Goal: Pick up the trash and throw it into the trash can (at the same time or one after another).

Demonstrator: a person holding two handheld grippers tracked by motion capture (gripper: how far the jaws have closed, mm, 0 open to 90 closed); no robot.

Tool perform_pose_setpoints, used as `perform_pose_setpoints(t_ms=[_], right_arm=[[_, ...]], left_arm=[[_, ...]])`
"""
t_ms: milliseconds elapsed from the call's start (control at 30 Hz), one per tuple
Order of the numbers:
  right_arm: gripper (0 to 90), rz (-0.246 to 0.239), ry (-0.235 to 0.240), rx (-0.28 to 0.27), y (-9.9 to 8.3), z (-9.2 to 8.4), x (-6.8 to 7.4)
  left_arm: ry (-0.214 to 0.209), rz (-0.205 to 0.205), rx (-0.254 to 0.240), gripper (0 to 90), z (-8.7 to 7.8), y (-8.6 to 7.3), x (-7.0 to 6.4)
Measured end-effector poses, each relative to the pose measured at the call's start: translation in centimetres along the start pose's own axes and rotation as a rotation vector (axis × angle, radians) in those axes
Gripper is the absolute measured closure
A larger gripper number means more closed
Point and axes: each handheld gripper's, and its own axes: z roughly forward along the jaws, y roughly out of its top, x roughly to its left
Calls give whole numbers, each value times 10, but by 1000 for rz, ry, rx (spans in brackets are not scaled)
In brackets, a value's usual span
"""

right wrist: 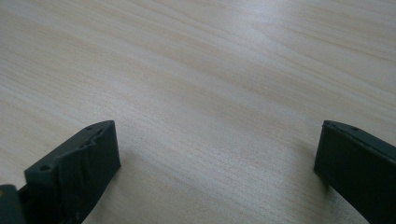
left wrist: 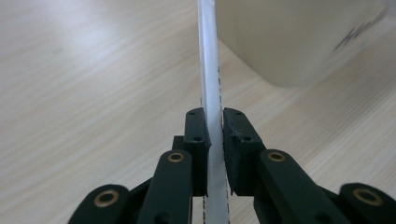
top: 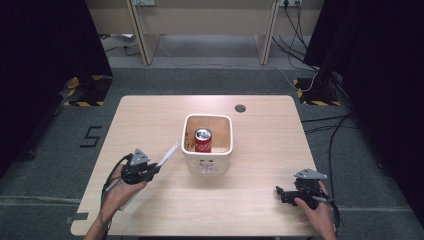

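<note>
A long thin white paper-wrapped straw (top: pixel 168 154) (left wrist: pixel 209 79) sticks out up and to the right from my left gripper (top: pixel 154 169) (left wrist: pixel 214 122), whose jaws are shut on it near its lower end, above the table's left front. Its far tip reaches towards the white square container (top: pixel 208 162) (left wrist: pixel 299 42), which stands mid-table with a red soda can (top: pixel 202 139) upright inside. My right gripper (top: pixel 280 193) (right wrist: pixel 217 154) rests low at the table's front right, its jaws wide open over bare wood with nothing between them.
The light wooden table (top: pixel 150 120) has a small dark round hole (top: pixel 240 108) near its back edge. Grey carpet, cables and desk legs lie beyond the table.
</note>
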Motion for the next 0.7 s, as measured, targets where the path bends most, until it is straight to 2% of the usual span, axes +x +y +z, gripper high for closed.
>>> perform_pose_setpoints(t_ms=[333, 500, 700], right_arm=[[1, 0, 0, 0, 0, 0, 0], [2, 1, 0, 0, 0, 0, 0], [2, -1, 0, 1, 0, 0, 0]], left_arm=[[-11, -10, -81, 796, -35, 22, 10], [-6, 11, -85, 795, -46, 35, 10], [-58, 28, -98, 795, -47, 52, 1]])
